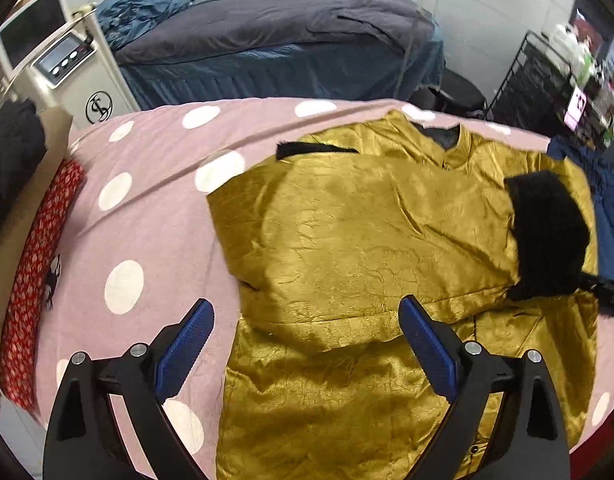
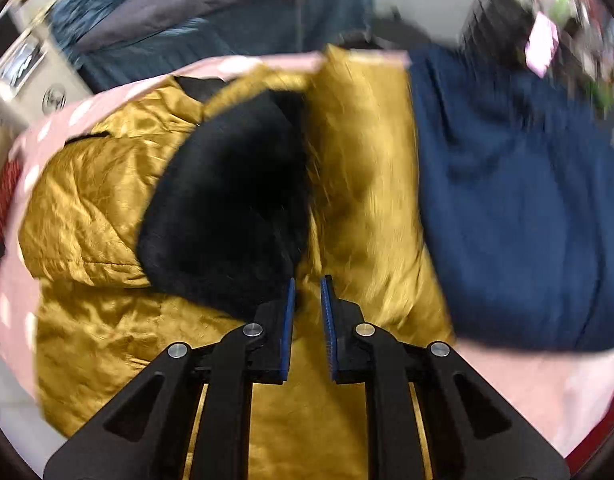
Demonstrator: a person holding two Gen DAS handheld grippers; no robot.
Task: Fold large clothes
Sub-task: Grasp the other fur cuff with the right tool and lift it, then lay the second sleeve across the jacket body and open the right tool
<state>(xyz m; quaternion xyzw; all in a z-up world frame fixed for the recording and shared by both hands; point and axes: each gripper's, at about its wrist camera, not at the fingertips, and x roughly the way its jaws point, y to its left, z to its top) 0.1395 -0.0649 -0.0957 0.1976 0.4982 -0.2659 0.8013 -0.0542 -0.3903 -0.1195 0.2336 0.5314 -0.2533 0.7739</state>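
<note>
A large gold satin jacket [image 1: 367, 248] with black fur cuffs lies on a pink polka-dot sheet [image 1: 147, 200]. Its left sleeve is folded across the body, and a black cuff [image 1: 547, 236] lies at the right. My left gripper [image 1: 307, 320] is open and empty, hovering above the jacket's lower left edge. In the right wrist view, my right gripper [image 2: 307, 292] has its jaws nearly closed with a narrow gap, just above the gold fabric [image 2: 347, 184] beside the black fur cuff [image 2: 231, 208]. Nothing shows between its pads. The view is blurred by motion.
A dark blue garment [image 2: 515, 208] lies to the right of the jacket. A red patterned cloth [image 1: 39, 272] lies along the sheet's left edge. Behind stand a bed with grey and blue covers [image 1: 275, 44], a white machine [image 1: 67, 68] and a black rack [image 1: 539, 76].
</note>
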